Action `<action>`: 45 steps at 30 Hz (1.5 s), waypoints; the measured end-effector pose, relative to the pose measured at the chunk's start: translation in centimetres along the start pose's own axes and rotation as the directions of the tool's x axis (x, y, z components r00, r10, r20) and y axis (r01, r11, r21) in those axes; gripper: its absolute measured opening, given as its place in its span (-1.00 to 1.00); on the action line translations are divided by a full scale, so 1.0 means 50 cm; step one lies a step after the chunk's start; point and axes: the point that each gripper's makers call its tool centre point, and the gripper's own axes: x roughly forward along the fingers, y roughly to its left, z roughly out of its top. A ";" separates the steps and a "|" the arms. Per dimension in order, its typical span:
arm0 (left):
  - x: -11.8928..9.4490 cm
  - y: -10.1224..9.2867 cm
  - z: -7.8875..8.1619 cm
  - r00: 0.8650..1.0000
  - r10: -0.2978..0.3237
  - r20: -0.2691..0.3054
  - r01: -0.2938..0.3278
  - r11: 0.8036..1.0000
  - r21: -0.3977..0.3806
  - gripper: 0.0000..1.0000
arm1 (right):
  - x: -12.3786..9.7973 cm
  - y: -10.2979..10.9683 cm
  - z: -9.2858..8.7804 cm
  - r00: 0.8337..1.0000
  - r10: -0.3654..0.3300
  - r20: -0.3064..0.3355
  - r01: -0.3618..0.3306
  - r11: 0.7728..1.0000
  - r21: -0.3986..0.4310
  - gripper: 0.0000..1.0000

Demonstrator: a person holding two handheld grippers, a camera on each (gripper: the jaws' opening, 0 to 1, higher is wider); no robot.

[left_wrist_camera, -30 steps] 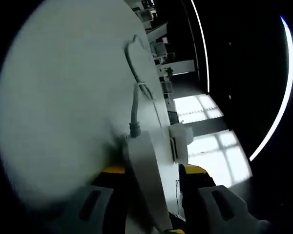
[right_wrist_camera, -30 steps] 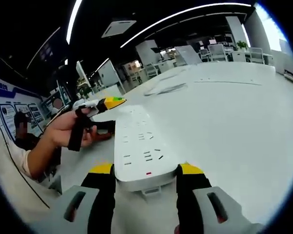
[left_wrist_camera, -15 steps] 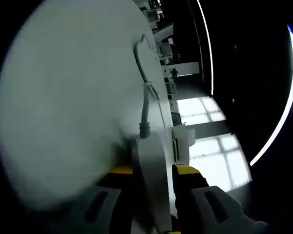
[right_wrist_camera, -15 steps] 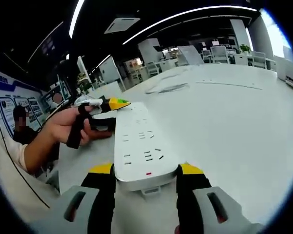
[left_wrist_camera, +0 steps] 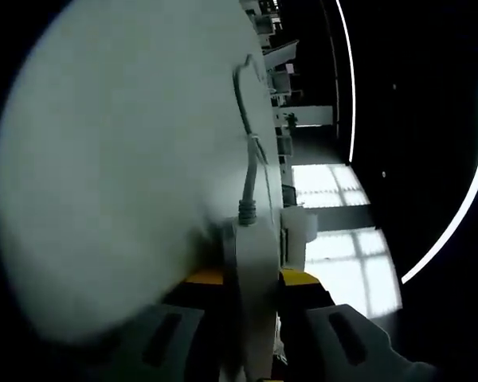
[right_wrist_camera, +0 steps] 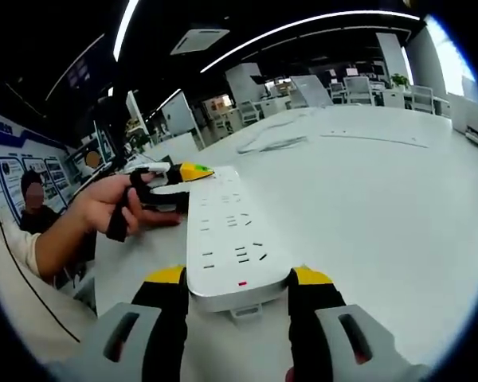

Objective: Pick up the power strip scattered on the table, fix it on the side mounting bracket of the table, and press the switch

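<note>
The white power strip lies flat along the white table, its sockets facing up and a small red mark at its near end. My right gripper is shut on that near end, with a yellow pad against each side. At the far end a hand holds my left gripper against the strip. In the left gripper view the strip appears edge-on, and my left gripper is shut on it. Its grey cable runs away over the table.
A white bracket-like block sits at the table edge beside the strip. The person's hand and forearm reach in from the left. A coiled cable lies further back on the table. Desks and chairs stand in the background.
My left gripper's jaws have closed in onto the strip's sides, and its camera has moved slightly. The hand with the left gripper sits lower at the strip's far end. The right gripper holds still.
</note>
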 end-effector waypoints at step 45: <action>-0.012 -0.028 -0.002 0.987 -0.124 -0.100 0.125 0.992 0.001 -0.50 | -0.053 0.031 0.035 0.981 -0.029 0.194 0.064 0.983 -0.174 0.22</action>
